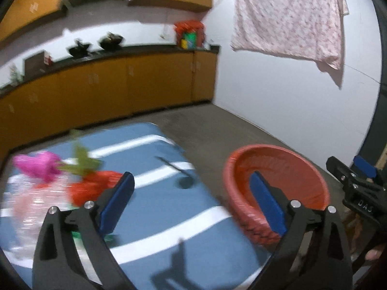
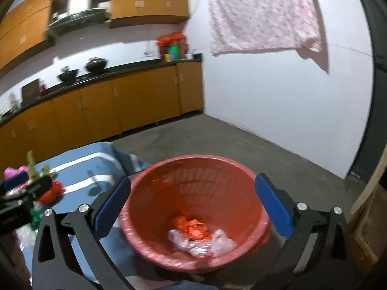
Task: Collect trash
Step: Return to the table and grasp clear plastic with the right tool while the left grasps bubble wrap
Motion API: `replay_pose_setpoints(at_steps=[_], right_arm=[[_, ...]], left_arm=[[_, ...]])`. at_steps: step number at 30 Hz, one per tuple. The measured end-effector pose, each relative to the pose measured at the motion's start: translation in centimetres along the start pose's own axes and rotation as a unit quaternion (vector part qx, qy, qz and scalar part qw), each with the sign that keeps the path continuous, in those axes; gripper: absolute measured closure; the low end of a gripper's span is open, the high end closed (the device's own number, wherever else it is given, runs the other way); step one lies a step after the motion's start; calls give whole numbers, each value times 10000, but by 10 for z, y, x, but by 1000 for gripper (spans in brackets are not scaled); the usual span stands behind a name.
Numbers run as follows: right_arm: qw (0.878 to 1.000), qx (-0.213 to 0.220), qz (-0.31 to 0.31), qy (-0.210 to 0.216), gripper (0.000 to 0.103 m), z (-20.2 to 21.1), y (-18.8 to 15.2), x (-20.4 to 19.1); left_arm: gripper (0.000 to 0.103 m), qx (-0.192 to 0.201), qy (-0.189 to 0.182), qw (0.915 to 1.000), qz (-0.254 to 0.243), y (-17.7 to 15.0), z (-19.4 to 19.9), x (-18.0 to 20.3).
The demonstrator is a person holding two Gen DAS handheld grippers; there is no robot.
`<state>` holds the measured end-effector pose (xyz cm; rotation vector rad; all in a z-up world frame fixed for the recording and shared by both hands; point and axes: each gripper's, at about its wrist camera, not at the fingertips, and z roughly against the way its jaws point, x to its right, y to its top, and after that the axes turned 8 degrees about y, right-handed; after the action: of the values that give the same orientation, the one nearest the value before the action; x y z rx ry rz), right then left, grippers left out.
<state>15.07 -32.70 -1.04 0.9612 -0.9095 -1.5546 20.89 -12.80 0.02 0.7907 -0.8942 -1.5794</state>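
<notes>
A red plastic basket (image 2: 150, 193) stands beside a table covered in a blue cloth with white stripes (image 1: 169, 205). Inside it lie a crumpled red wrapper (image 2: 191, 226) and clear plastic (image 2: 200, 242). My right gripper (image 2: 193, 207) hangs open over the basket with nothing between its blue pads. My left gripper (image 1: 191, 203) is open too, empty, above the cloth with the basket (image 1: 290, 169) to its right. On the cloth at left lie a pink piece (image 1: 36, 164), green scraps (image 1: 82, 159), a red piece (image 1: 92, 186) and clear plastic (image 1: 26, 212). The right gripper (image 1: 360, 171) shows at the left view's right edge.
Orange cabinets (image 1: 121, 84) with a dark counter run along the far wall, carrying black pots (image 1: 111, 39) and a red bag (image 1: 189, 32). A pink floral cloth (image 1: 287, 17) hangs on the white wall. The concrete floor (image 2: 217, 135) lies beyond the basket. Wooden boards (image 2: 370, 215) stand at right.
</notes>
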Motion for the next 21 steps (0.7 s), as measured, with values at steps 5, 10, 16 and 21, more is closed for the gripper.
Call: replay_pose_setpoints(at_steps=[5, 10, 16, 21], right_arm=[[9965, -40, 240, 799, 2, 4, -5, -60], [9859, -318, 481, 1571, 2, -2, -19, -125], [9669, -772, 866, 2273, 10, -17, -48, -204], [9555, -1193, 1148, 2440, 21, -34, -70, -246]], left_arm=[[6, 243, 779, 9963, 280, -12, 39, -67], [6, 150, 1619, 9835, 795, -34, 66, -146], [6, 49, 2353, 9648, 1176, -58, 90, -214], [6, 64, 2641, 9559, 1279, -74, 107, -245]])
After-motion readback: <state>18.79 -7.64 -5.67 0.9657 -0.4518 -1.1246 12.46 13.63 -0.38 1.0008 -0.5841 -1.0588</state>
